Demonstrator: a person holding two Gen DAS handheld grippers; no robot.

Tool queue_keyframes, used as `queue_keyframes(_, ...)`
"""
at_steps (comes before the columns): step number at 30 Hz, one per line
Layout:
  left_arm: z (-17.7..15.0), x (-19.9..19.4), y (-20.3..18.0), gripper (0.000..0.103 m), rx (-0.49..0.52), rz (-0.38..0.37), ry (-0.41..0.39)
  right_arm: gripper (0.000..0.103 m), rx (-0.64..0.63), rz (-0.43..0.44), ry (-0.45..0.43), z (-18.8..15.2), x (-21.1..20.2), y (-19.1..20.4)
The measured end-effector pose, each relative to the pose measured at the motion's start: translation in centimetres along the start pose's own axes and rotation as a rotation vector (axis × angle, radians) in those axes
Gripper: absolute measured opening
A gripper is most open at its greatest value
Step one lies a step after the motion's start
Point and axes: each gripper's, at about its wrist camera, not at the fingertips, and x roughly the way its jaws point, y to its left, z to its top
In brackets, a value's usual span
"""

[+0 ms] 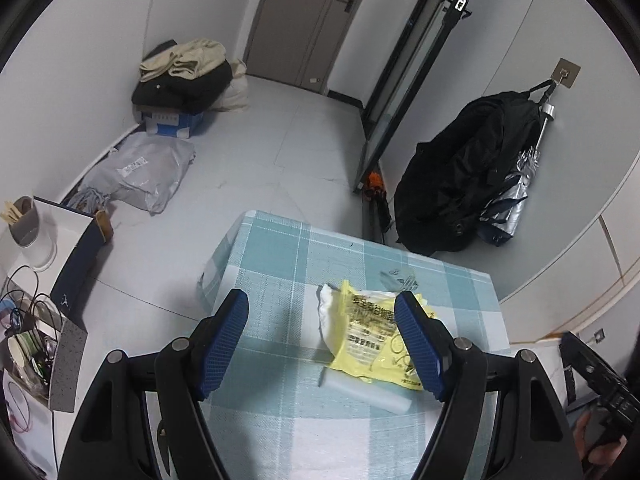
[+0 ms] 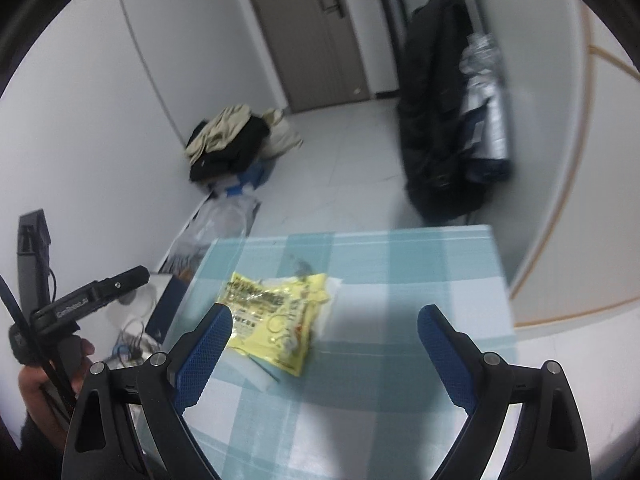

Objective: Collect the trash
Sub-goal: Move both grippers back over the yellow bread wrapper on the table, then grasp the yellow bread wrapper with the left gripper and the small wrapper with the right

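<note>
— Left gripper [image 1: 322,342]: what's its state?
— Spread wide, nothing clamped; its right pad overlaps the yellow wrapper [image 1: 372,340] in view, whether touching I cannot tell. The right gripper [image 2: 326,354] is also released, empty, hanging above the table [image 2: 400,264].
— And the wrapper?
— Lying flat on the checked tablecloth, crumpled. Seen from the left wrist, its long axis runs from the table's far edge toward the near right. White paper [image 1: 326,308] sticks out from under its far left side, and a pale flat strip [image 1: 360,394] lies beneath its near end.
— Beyond the table?
— A black bag [image 1: 460,184] hangs on the wall past its far right corner; a clothes pile [image 1: 184,80] sits past its far left.
</note>
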Motion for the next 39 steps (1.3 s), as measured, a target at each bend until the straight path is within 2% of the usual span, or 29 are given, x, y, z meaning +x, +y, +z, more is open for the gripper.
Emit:
queue_keyframes(4,-0.1,0.4,0.7,0.072,0.032,0.004,0.029,0.089,-0.012,0.020,0.056,0.7,3.3,0.9)
queue_keyframes(11,0.3,1.9,2.1,0.072,0.000,-0.020,0.089,0.067,-0.095,0.037,0.166,0.6,7.8,2.6)
queue_keyframes(16,0.8,2.4,1.9,0.072,0.001,-0.017,0.095,0.053,-0.140,0.048,0.241,-0.1,9.9,3.5)
queue_keyframes(17,0.9,2.5,2.0,0.072,-0.006,-0.022,0.101,0.053,-0.147,0.048,0.250,-0.1,10.2,3.5)
queue_keyframes(21,1.2,2.9,2.8,0.072,-0.058,-0.043,0.123,0.039,-0.183,0.038,0.304,-0.8,11.5,4.1)
queue_keyframes(28,1.5,2.9,3.3,0.072,-0.096,-0.046,0.117,0.032,-0.211,0.000,0.303,-0.9,11.8,4.5)
queue_keyframes(31,1.5,3.0,3.4,0.072,-0.114,-0.062,0.114,0.024,-0.243,-0.034,0.311,-1.0,11.9,4.5)
queue_keyframes(33,1.6,3.2,3.5,0.072,-0.126,-0.077,0.119,0.012,-0.258,-0.040,0.327,-1.2,12.0,4.5)
queue_keyframes(34,1.5,3.3,3.4,0.072,-0.126,-0.086,0.127,0.010,-0.263,-0.040,0.336,-1.3,12.1,4.5)
queue_keyframes(39,1.2,3.6,2.4,0.072,-0.081,-0.102,0.151,0.009,-0.255,-0.018,0.339,-1.2,11.7,4.1)
